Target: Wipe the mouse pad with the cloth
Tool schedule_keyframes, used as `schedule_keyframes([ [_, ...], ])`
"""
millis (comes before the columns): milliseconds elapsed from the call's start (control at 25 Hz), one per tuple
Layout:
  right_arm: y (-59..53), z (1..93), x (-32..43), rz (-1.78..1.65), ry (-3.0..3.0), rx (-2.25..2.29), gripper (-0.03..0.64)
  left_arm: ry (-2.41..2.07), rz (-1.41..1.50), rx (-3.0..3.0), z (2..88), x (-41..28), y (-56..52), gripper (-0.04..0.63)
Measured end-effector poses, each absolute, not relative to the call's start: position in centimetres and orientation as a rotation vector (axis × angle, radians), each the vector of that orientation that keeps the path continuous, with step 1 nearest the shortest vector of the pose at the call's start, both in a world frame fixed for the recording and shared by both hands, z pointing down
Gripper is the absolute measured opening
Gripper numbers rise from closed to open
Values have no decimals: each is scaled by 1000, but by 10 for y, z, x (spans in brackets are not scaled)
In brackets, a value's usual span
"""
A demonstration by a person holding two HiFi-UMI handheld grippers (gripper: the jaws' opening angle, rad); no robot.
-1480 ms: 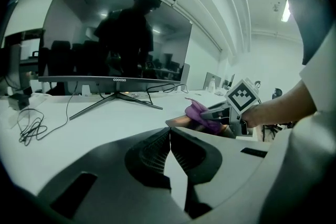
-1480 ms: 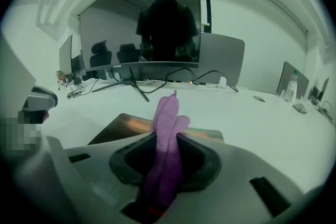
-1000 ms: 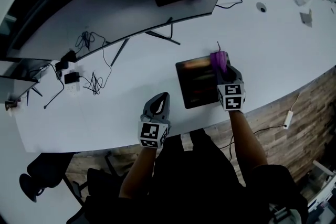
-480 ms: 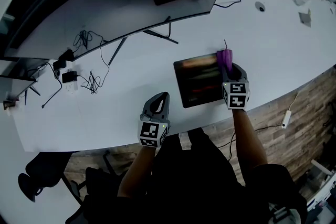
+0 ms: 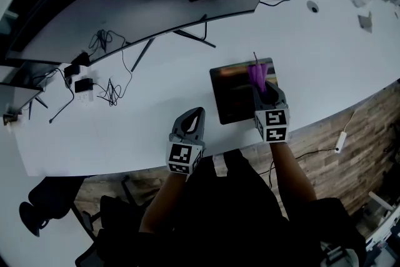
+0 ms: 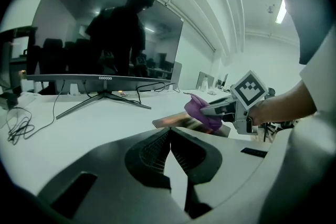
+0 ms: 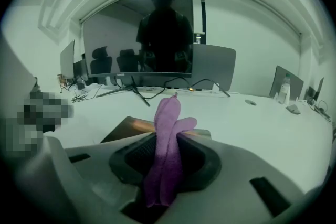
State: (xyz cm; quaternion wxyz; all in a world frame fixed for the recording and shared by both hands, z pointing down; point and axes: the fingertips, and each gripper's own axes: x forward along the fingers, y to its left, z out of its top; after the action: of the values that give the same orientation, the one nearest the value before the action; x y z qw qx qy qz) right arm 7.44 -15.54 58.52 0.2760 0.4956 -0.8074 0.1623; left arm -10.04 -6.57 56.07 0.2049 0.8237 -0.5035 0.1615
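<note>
White curved desk [image 5: 325, 53] carries a big monitor [image 5: 125, 3] at the back and a dark mouse pad [image 5: 232, 97] near the front edge. The right gripper [image 5: 261, 92] sits over the pad's right side, its jaws clamped on a purple cloth [image 5: 257, 75] whose free end sticks forward over the pad. The left gripper [image 5: 192, 117] rests well left of the pad, jaws closed together with nothing between them.

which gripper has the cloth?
The right gripper, jaws shut on the purple cloth over the mouse pad. The left gripper is shut and empty, beside the pad.
</note>
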Motion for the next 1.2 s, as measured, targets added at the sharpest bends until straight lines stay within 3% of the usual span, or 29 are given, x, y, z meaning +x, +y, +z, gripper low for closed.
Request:
schedule_keyframes([
  [560,-82,594,-34,496,-2333,1058,106,-1423,436,2266,566,-122,-48,21],
  [1200,-86,606,-9,509,-2285,1120,106,-1392,402,2252,567,-112,-56,21],
])
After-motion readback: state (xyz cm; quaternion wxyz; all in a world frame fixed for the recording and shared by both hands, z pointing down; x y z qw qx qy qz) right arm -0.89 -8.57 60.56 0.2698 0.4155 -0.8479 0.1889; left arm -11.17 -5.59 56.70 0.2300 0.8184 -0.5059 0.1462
